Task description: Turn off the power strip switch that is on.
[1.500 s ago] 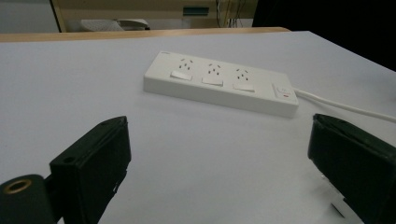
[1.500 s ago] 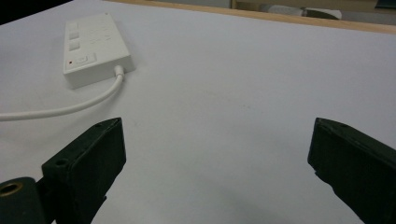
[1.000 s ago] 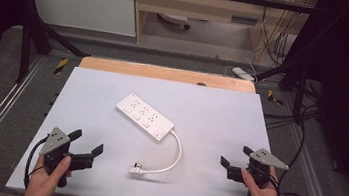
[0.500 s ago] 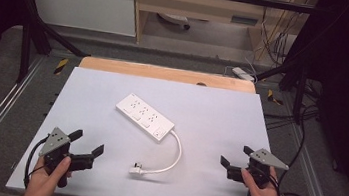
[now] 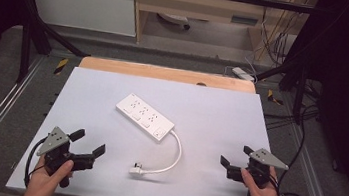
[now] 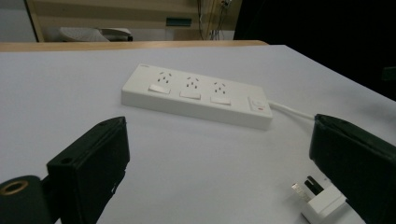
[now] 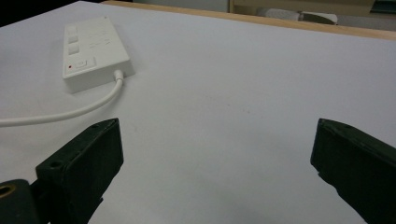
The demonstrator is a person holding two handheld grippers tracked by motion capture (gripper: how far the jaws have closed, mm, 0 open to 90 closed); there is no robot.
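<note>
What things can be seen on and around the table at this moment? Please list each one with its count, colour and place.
power strip: 1, white, middle of the table, lying flat at a slant
cable: 1, white, curving from the strip's near end toward the person
plug: 1, white, at the cable's end, lying on the table near the left gripper
table: 1, white top with a wooden far edge
left gripper: 1, black with a grey plate, near left corner, open, holding nothing
right gripper: 1, black with a grey plate, near right corner, open, holding nothing
hands: 2, one on each gripper

A white power strip point(image 5: 144, 117) lies on the white table point(image 5: 221, 109), its cord point(image 5: 174, 156) curling to a plug point(image 5: 137, 169).
</note>
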